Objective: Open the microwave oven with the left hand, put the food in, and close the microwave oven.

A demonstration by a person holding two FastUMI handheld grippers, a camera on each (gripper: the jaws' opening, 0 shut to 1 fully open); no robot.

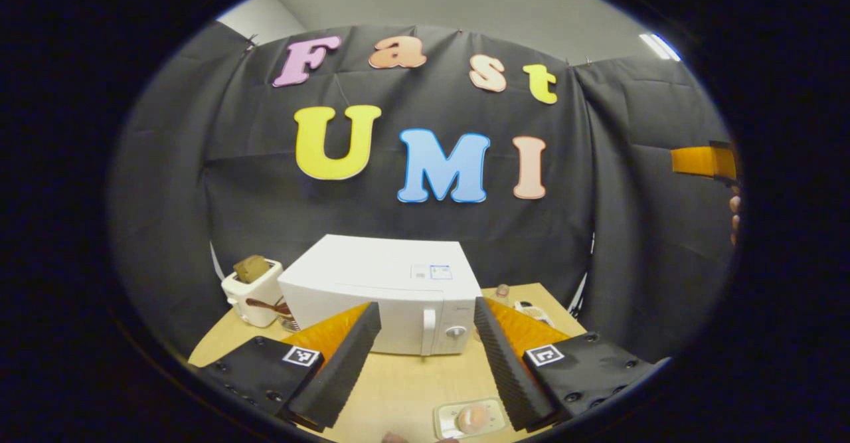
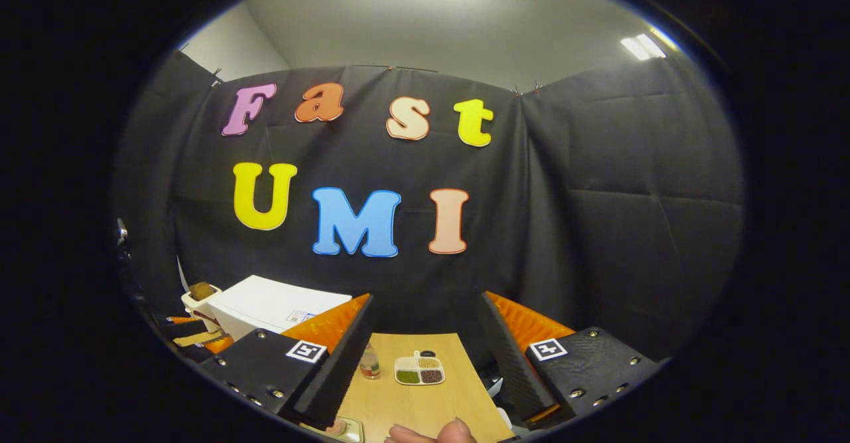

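Observation:
The white microwave point(image 1: 378, 293) stands at the back of the wooden table point(image 1: 398, 390), door shut, with its handle point(image 1: 428, 330) and knob point(image 1: 455, 331) on the right of the front. My left gripper point(image 1: 426, 310) hovers open in front of it, short of the door and holding nothing. The food, a round bun-like piece on a small pale tray point(image 1: 473, 418), lies on the table just below the left gripper's right finger. My right gripper point(image 2: 426, 300) is open and empty, held high to the right of the microwave point(image 2: 265, 307). The food tray point(image 2: 335, 428) peeks out under its left finger.
A white toaster point(image 1: 252, 290) with bread in it stands left of the microwave. A small bottle point(image 2: 370, 363) and a divided dish of beans point(image 2: 420, 370) sit at the table's far right. A person's fingers point(image 2: 431, 433) show at the lower edge. Black cloth walls close in the back and sides.

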